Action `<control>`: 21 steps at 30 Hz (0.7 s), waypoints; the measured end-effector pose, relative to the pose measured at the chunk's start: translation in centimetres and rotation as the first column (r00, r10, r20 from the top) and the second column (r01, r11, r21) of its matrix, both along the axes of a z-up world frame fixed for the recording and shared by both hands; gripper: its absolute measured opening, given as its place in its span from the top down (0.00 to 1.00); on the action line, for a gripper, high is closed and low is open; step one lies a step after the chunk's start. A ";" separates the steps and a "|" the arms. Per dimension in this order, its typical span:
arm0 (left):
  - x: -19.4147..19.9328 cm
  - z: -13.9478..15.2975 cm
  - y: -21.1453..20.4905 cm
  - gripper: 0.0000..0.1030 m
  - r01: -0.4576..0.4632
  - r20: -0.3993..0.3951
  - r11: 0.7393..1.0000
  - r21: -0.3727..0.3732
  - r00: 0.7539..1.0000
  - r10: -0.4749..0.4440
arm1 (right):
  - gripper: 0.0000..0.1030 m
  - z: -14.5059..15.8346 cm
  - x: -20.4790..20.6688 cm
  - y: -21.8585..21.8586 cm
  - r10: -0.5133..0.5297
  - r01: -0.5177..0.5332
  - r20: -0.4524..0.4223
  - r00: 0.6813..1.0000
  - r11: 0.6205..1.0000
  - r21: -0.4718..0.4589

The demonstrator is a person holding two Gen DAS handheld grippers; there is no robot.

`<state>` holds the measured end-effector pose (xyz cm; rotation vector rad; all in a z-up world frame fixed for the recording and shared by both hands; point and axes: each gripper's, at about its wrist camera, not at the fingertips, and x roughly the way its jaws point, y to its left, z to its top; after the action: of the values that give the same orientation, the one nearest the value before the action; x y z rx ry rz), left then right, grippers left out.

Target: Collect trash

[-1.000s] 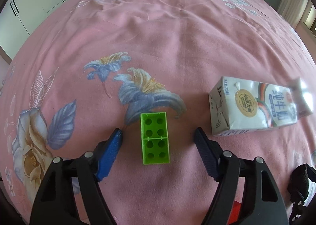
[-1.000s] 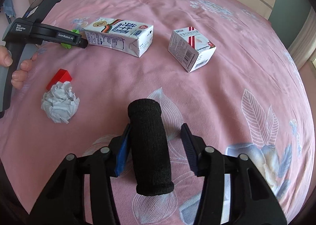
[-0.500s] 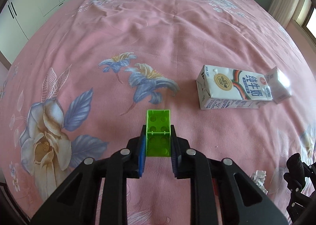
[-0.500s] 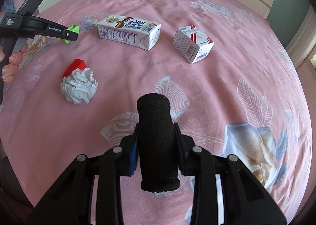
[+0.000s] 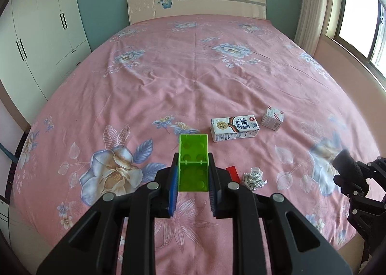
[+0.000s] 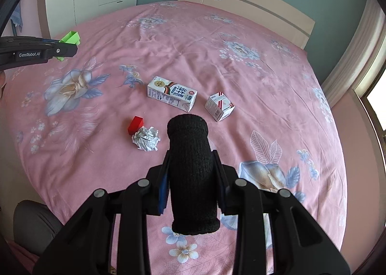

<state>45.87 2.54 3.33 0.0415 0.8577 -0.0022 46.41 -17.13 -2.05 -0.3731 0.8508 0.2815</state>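
Your left gripper [image 5: 193, 176] is squeezed tight on a green toy block [image 5: 193, 162]. You can see the block low in the middle of the left wrist view, with its round holes facing the camera and its far end poking out past the blue pads. It hangs above the pink flowered bedspread [image 5: 168, 69] and does not touch it.

Your right gripper [image 6: 191, 178] is clamped on a black knitted tube [image 6: 191, 171]. Its jaws have just been closing, and the tube sits snug between them. The tube stands up in the lower middle of the right wrist view and sticks out at both ends of the pads. It too is up off the bed.

Now look at what lies on the bed. In the middle of the right wrist view a milk carton [image 6: 171, 93] lies on its side. Just to its right sits a small white box with red stripes [image 6: 219, 106], near the carton but not touching it. Lower and to the left, a red block [image 6: 135, 124] lies touching a crumpled paper ball [image 6: 146, 138].

At the upper left of the right wrist view you can see your left gripper from the side, with the green block at its tip. At the right edge of the left wrist view you can see your right gripper with the black tube, a bit blurry.
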 end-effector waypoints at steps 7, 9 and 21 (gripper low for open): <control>-7.3 7.8 0.7 0.77 0.014 0.140 0.999 0.037 0.990 -0.019 | 0.68 8.2 -5.3 2.2 0.000 -0.002 0.117 0.993 1.000 0.018; -9.3 9.7 0.9 0.77 0.009 0.179 0.999 0.050 0.984 -0.018 | 0.68 10.4 -7.0 2.9 0.005 -0.008 0.155 0.988 1.000 0.018; -20.4 18.0 0.4 0.77 0.032 0.330 0.995 0.093 0.942 -0.062 | 0.68 20.4 -17.9 5.4 0.034 -0.048 0.323 0.946 0.998 0.036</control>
<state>25.50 2.95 21.35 0.1402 0.5177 -0.0028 28.56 -11.71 18.33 -0.3840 0.5148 0.2682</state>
